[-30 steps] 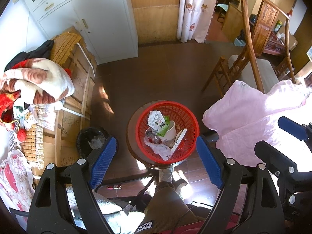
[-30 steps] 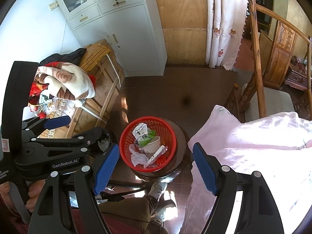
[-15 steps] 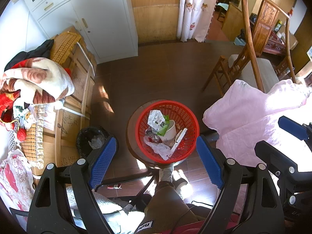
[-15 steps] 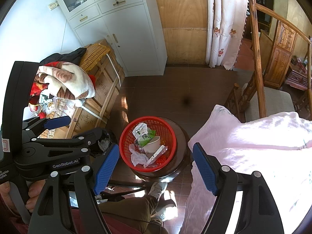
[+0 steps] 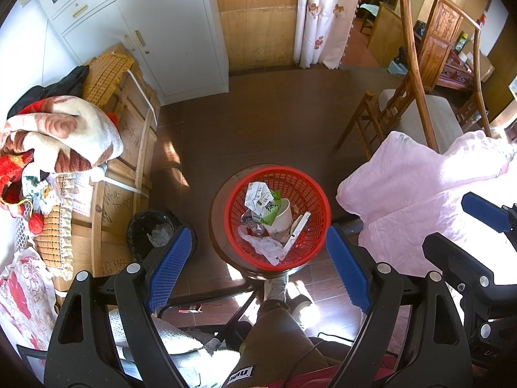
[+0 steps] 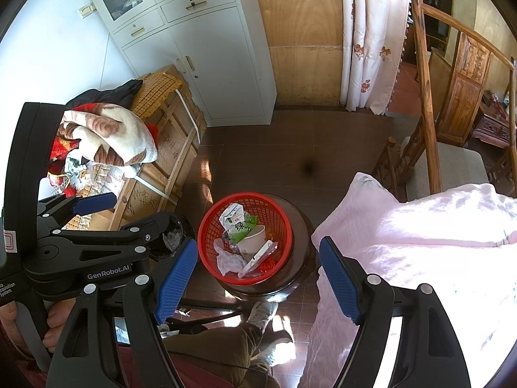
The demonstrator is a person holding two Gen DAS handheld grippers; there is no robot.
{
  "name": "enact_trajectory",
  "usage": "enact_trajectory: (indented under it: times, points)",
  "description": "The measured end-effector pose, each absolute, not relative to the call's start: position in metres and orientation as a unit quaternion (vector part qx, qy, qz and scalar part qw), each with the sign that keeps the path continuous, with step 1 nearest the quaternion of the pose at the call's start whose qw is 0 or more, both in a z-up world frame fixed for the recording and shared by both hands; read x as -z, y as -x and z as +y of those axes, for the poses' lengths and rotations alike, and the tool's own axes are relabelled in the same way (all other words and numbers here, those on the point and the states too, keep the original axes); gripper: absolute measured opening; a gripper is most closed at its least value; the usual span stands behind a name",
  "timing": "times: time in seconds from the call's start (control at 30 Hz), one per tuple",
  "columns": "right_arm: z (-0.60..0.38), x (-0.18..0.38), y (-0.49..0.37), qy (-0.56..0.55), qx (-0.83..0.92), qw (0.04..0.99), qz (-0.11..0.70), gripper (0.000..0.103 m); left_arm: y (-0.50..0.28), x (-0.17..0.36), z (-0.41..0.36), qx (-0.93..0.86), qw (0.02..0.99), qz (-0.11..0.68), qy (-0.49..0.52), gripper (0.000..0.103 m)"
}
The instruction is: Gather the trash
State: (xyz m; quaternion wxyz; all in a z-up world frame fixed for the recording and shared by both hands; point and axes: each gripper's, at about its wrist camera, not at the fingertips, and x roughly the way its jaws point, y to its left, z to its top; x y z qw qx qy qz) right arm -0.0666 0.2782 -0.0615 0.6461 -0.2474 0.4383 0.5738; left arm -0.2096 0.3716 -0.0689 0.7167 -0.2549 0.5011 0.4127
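Observation:
A red mesh basket point(image 5: 320, 200) point(image 6: 286, 223) stands on a round dark stool point(image 5: 218, 207) on the floor below both grippers. In it lie a milk carton point(image 5: 257, 194), a green packet point(image 5: 271, 208), a paper cup point(image 5: 282, 223), a white stick and crumpled white plastic point(image 5: 268, 247). My left gripper point(image 5: 258, 229) hangs open well above the basket with nothing between its blue pads. High over the same basket, my right gripper point(image 6: 257, 242) is open and empty too. The two grippers sit side by side.
A black bin point(image 5: 152, 232) with white waste stands left of the stool. A wooden crate point(image 5: 129, 148) piled with blankets is further left. Pink bedding point(image 5: 420, 200) fills the right, with a wooden chair point(image 5: 420, 97) behind it. A person's leg and shoe point(image 5: 278, 291) are below.

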Motion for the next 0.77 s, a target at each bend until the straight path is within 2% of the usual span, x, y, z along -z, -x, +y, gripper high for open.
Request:
enact_trajectory:
  times: [0.53, 0.77]
  points:
    - [0.2776, 0.0615, 0.0663, 0.247, -0.574, 0.646, 0.439, 0.077, 0.2084, 0.0683, 0.3723, -0.413, 0.716, 0.501, 0.255, 0.083]
    - [0.2781, 0.0613, 0.0652, 0.247, -0.574, 0.645, 0.439, 0.077, 0.2129, 0.0702, 0.3691, -0.414, 0.716, 0.499, 0.259, 0.087]
